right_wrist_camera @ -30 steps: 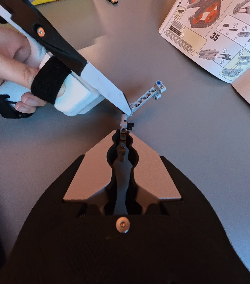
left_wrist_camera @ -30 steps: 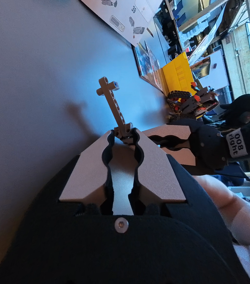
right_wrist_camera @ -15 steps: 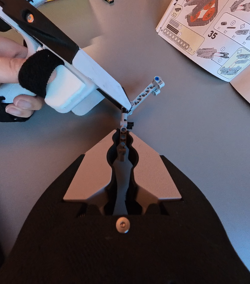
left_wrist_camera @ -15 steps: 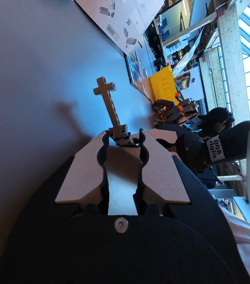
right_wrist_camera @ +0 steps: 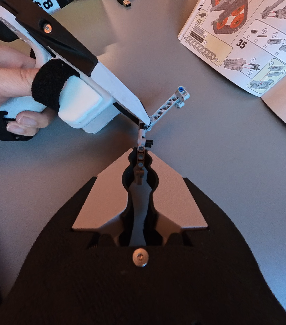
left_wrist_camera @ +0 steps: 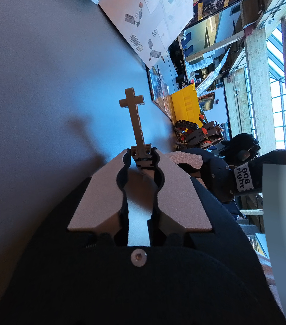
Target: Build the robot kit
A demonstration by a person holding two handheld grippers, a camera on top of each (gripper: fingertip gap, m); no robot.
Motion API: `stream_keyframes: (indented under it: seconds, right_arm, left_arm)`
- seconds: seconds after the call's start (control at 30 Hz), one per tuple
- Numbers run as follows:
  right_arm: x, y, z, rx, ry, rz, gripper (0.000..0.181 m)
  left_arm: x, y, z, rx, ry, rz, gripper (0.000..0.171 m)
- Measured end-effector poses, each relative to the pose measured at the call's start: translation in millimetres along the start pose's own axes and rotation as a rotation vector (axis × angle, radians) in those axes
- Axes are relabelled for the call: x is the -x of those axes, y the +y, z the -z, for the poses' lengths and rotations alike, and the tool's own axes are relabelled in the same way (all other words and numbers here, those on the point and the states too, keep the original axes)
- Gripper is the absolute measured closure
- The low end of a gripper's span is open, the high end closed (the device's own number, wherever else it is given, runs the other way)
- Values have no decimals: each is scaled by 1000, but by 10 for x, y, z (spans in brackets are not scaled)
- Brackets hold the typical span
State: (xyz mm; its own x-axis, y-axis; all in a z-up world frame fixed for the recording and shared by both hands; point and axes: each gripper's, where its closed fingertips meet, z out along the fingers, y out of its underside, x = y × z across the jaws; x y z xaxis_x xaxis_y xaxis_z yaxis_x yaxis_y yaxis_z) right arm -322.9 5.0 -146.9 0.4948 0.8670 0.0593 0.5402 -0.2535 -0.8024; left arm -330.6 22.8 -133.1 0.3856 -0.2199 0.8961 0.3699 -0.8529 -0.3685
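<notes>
Left gripper [left_wrist_camera: 141, 154], angled in from the side, pinches the base of a long grey holed plastic beam [right_wrist_camera: 167, 107]; right gripper [right_wrist_camera: 140, 151] clamps its dark grey end piece [right_wrist_camera: 140, 164], above the grey table [right_wrist_camera: 226, 158].

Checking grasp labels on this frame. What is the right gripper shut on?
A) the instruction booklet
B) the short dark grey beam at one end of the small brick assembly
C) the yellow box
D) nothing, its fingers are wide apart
B: in the right wrist view the right gripper pinches the short dark grey beam between its fingertips, while the left gripper meets the long light grey beam at the assembly's other end.
</notes>
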Motion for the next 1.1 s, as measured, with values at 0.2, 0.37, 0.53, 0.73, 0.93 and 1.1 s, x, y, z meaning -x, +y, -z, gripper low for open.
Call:
stream_keyframes:
  seconds: [0.2,0.37,0.53,0.73,0.93,1.1]
  right_arm:
    - [-4,4,-3,9,-3,4,174]
    - [-7,15,-12,49,-1,12,174]
    - [-5,29,-19,98,-11,3,174]
    - [-6,29,-32,119,-10,-22,174]
    - [-9,18,-28,101,-2,-23,174]
    - [-10,4,-30,83,11,8,174]
  left_arm:
    - [9,7,-6,4,0,6,149]
    - [27,13,-14,4,-19,-17,149]
    - [47,26,-24,6,-62,-69,149]
    - [67,31,-29,-3,-104,-104,149]
    - [51,13,-28,-15,-98,-97,149]
    - [25,-17,-9,-26,-37,-11,149]
